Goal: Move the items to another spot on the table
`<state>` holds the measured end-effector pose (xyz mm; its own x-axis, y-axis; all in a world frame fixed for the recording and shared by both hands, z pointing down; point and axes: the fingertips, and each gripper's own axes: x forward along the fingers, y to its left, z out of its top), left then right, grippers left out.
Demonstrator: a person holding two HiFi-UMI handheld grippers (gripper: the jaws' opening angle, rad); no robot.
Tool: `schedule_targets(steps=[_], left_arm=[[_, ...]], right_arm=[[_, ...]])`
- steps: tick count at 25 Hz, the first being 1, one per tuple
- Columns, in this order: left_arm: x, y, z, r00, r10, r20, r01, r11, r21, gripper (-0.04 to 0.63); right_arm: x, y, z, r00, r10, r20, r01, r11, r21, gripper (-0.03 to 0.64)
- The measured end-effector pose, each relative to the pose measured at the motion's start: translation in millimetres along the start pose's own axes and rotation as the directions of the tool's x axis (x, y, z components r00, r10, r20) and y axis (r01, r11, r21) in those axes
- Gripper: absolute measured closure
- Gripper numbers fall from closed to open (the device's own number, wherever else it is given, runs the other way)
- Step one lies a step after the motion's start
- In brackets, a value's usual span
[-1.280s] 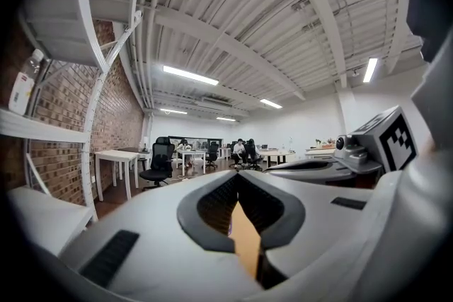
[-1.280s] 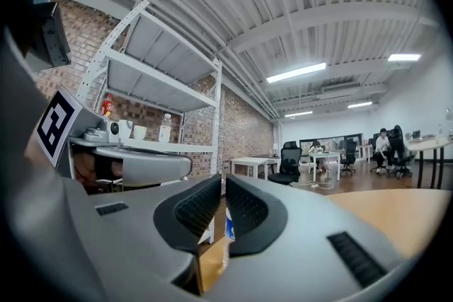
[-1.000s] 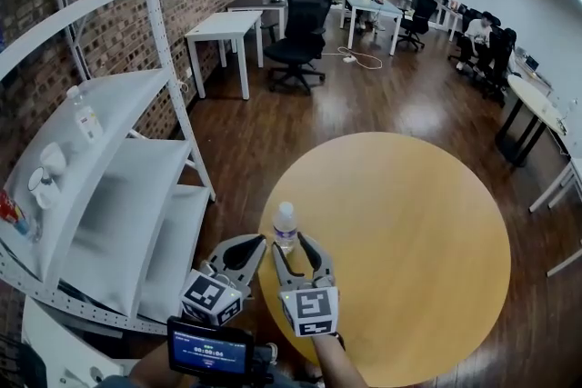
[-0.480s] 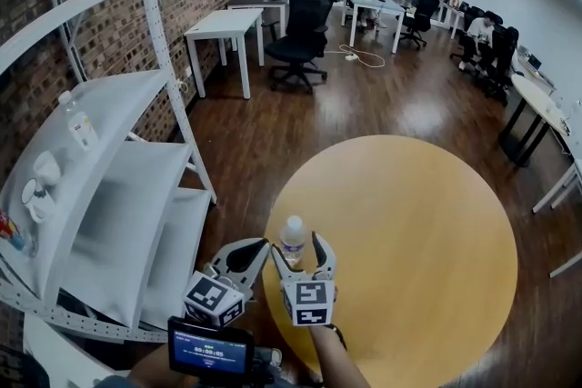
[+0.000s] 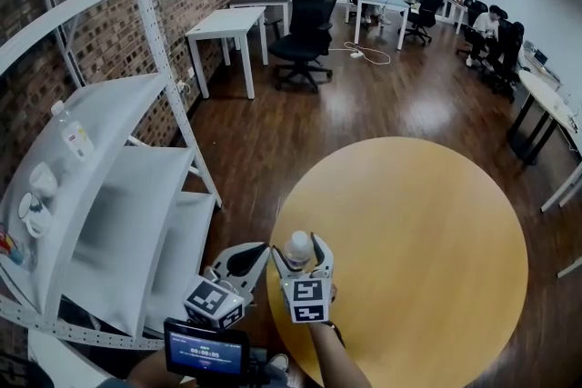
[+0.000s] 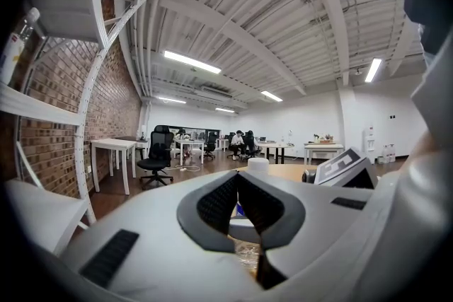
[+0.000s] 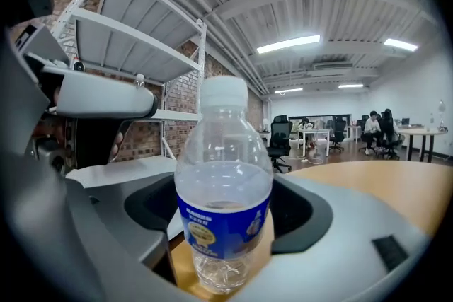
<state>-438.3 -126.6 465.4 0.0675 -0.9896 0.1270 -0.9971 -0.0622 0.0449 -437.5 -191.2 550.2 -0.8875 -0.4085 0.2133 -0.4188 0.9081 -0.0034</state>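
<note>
Lowered since earlier, the right gripper (image 5: 296, 250) is seen with jaws just opened wide around the bottle (image 7: 223, 180), stood at the table's (image 5: 409, 250) near-left edge; the left gripper (image 6: 236, 180) is held shut

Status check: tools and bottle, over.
Right tool open, jaws just opened, bottle standing between them. Left tool shut, empty, alongside. Upright near table edge; nothing else on it.

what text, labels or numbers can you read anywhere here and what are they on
Nothing reads clearly.
Water bottle blue label: print and a round yellow emblem, too blurred to read.
Small screen at the head view's bottom edge: a row of digits, too small to read.
Shelf bottle label: too small to read.
Marker cubes: black and white square patterns, no words.
</note>
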Motion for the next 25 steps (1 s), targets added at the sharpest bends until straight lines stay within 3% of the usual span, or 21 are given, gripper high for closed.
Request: schedule_targets(steps=[1, 2, 3, 13, 25], left_arm=[[0.7, 1.0, -0.6, 1.000, 0.001, -0.001, -0.001, 1.000, 0.002, 0.594], [1.1, 2.2, -1.3, 1.000, 0.002, -0.001, -0.002, 1.000, 0.005, 0.594], [1.0, 3.8, -2.4, 1.000, 0.002, -0.002, -0.002, 1.000, 0.006, 0.594], [3.4, 6.6, -1.7, 1.000, 0.002, -0.006, -0.002, 1.000, 0.004, 0.594], [-8.4, 1.1, 17.9, 0.998, 0.037, 0.047, -0.038, 0.999, 0.024, 0.594]], right_arm=[[1.9, 0.3, -1.6, 1.000, 0.005, -0.001, -0.005, 1.000, -0.015, 0.233], [3.2, 0.3, -2.4, 1.000, 0.006, 0.003, -0.006, 1.000, -0.026, 0.297], [4.0, 0.3, -2.5, 1.000, 0.004, 0.010, -0.003, 1.000, -0.029, 0.319], [-0.7, -0.9, 9.0, 1.000, -0.001, 0.027, 0.002, 1.000, -0.024, 0.324], [-43.8, 1.8, 87.1, 0.994, -0.002, 0.109, 0.010, 0.997, -0.072, 0.322]])
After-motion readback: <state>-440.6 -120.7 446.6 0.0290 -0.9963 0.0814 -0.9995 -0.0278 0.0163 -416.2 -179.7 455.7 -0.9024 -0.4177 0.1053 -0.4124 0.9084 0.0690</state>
